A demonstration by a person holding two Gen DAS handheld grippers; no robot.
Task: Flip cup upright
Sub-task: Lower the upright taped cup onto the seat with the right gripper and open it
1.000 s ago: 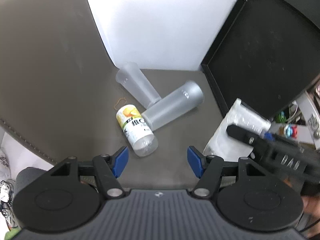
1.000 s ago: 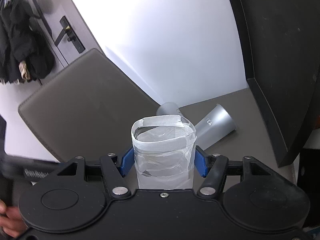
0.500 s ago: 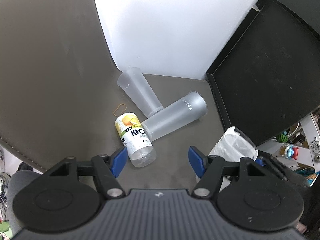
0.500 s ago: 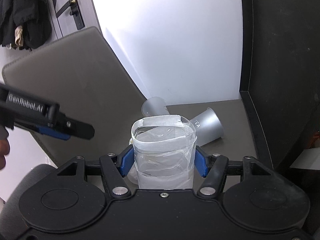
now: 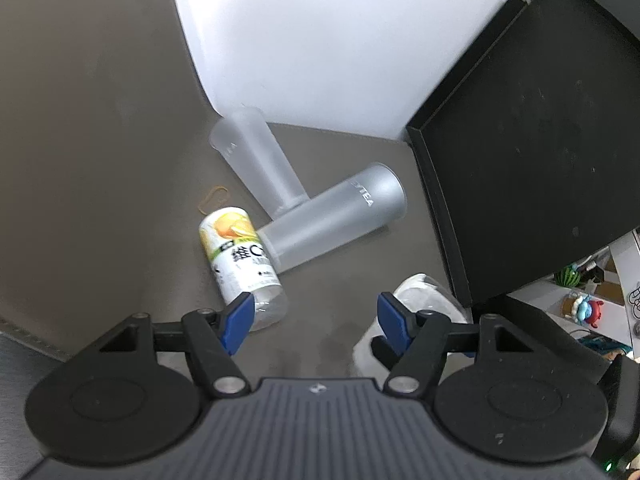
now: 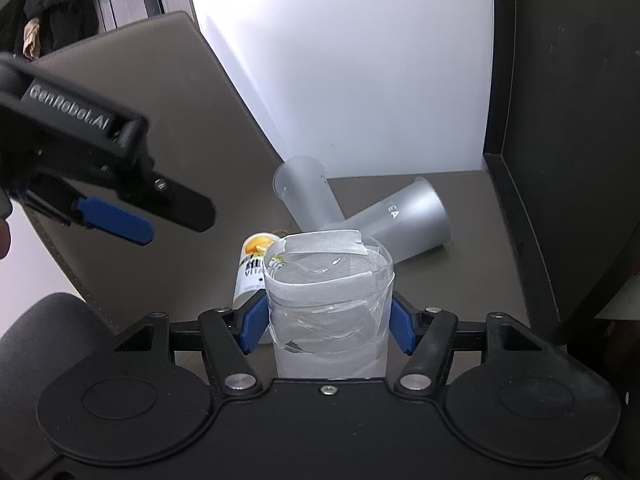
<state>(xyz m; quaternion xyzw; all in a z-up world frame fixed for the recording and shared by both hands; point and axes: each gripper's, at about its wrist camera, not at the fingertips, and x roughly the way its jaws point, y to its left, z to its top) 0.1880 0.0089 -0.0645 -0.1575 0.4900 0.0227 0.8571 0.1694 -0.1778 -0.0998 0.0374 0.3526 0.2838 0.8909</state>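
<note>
My right gripper [image 6: 326, 322] is shut on a clear plastic cup with white tape round its rim [image 6: 328, 304], held upright with the mouth up. In the left wrist view this cup [image 5: 424, 294] shows at the lower right, partly behind my finger. My left gripper [image 5: 314, 322] is open and empty above the brown mat; it also shows in the right wrist view [image 6: 116, 218]. Two frosted tall cups lie on their sides: one [image 5: 256, 168] pointing to the back, one [image 5: 340, 216] pointing right.
A small bottle with a yellow label [image 5: 240, 256] lies on the brown mat [image 5: 100, 160] next to the frosted cups. A rubber band [image 5: 214, 200] lies behind it. A black tray [image 5: 532, 152] leans at the right. A white wall stands behind.
My right gripper has carried the taped cup lower and nearer the mat. My left gripper has moved closer to the bottle and now shows large in the right wrist view.
</note>
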